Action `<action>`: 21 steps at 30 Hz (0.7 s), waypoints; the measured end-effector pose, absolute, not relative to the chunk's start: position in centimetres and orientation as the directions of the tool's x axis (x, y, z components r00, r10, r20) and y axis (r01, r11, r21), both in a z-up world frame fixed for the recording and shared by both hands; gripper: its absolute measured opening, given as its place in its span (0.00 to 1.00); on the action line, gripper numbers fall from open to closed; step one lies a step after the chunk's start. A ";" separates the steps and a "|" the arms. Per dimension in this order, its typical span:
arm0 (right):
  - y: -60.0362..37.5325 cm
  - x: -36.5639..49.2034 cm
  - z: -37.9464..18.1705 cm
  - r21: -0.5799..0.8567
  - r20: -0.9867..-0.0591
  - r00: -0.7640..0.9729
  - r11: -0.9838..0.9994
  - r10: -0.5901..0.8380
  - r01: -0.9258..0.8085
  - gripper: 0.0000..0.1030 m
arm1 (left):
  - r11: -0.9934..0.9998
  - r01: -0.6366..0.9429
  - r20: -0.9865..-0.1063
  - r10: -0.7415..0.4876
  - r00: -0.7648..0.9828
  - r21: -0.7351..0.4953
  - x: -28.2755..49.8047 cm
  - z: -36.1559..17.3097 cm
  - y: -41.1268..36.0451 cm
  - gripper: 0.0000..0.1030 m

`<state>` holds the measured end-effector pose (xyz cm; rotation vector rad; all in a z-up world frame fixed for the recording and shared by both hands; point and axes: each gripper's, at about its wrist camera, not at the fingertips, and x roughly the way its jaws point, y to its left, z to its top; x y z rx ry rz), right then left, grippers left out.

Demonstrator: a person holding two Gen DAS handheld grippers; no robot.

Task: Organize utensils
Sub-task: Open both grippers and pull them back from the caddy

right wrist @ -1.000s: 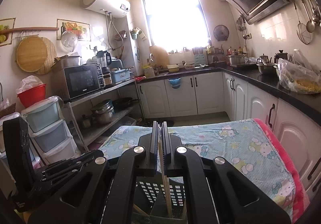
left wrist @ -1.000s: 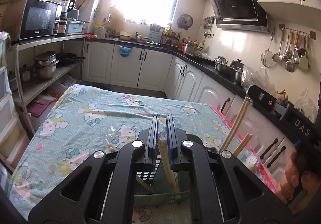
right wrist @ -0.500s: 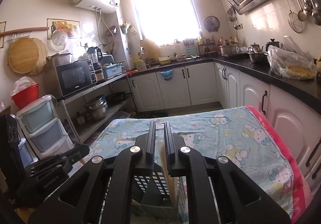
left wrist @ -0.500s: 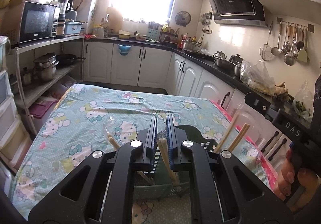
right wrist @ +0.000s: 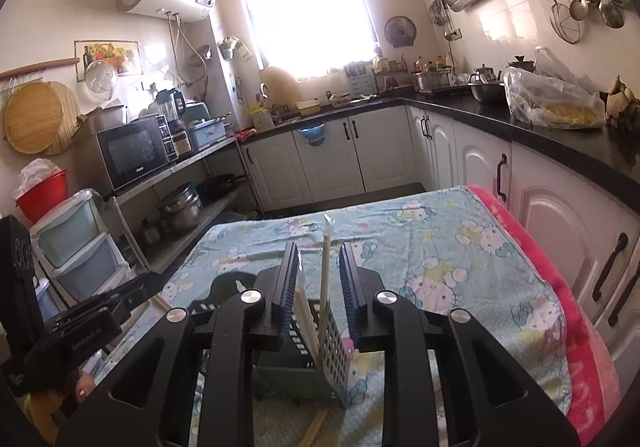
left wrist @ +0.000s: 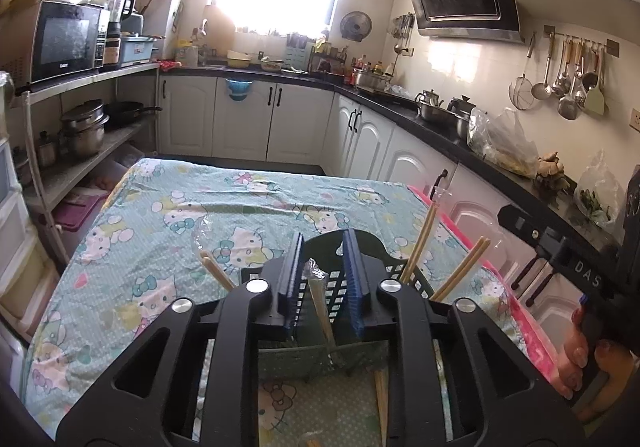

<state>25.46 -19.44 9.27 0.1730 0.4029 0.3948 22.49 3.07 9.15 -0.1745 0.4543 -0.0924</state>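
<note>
The utensils here are pale wooden chopsticks, most of them sleeved in clear plastic wrappers, and they are standing at slants in a dark green slotted caddy [left wrist: 362, 247] that is sitting on the cartoon-cat tablecloth [left wrist: 160, 215].

In the left wrist view, the left gripper [left wrist: 323, 271] is hovering over the caddy with its blue-padded jaws spread wide. One wrapped pair of chopsticks [left wrist: 320, 299] is rising between the jaws, touching neither pad. A second wrapped pair [left wrist: 422, 237] is leaning tall on the right side of the caddy, a third pair [left wrist: 464, 271] is slanting out beyond it, and a fourth [left wrist: 216, 271] is poking up on the left. That is making four pairs counted in the caddy, though wrappers and glare may be hiding more. One further chopstick pair [left wrist: 382, 399] is lying flat on the cloth just in front of the caddy.

In the right wrist view, the right gripper [right wrist: 319, 279] is likewise held wide apart above the caddy [right wrist: 332, 351]. A tall wrapped pair [right wrist: 325, 263] is standing upright between its jaws without contact, and a shorter pair [right wrist: 306, 317] is leaning just beside the left pad. The person's right hand [left wrist: 596, 359] is gripping its handle at the edge of the left view.
</note>
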 end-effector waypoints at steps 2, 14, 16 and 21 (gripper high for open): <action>-19.6 25.1 9.2 0.237 -0.351 0.845 0.911 0.404 -0.337 0.24 | 0.981 0.052 -0.429 -0.128 0.894 -0.185 22.3 9.2 3.0 0.21; -20.0 24.1 8.7 0.231 -0.377 0.830 0.909 0.412 -0.347 0.34 | 0.979 0.068 -0.426 -0.144 0.893 -0.190 20.7 9.5 2.6 0.44; -20.2 23.9 8.4 0.231 -0.384 0.827 0.910 0.411 -0.344 0.36 | 0.979 0.068 -0.427 -0.146 0.893 -0.192 20.4 9.5 2.7 0.49; -20.7 23.4 7.7 0.227 -0.404 0.821 0.913 0.405 -0.338 0.39 | 0.978 0.071 -0.422 -0.149 0.894 -0.194 19.6 9.5 2.8 0.59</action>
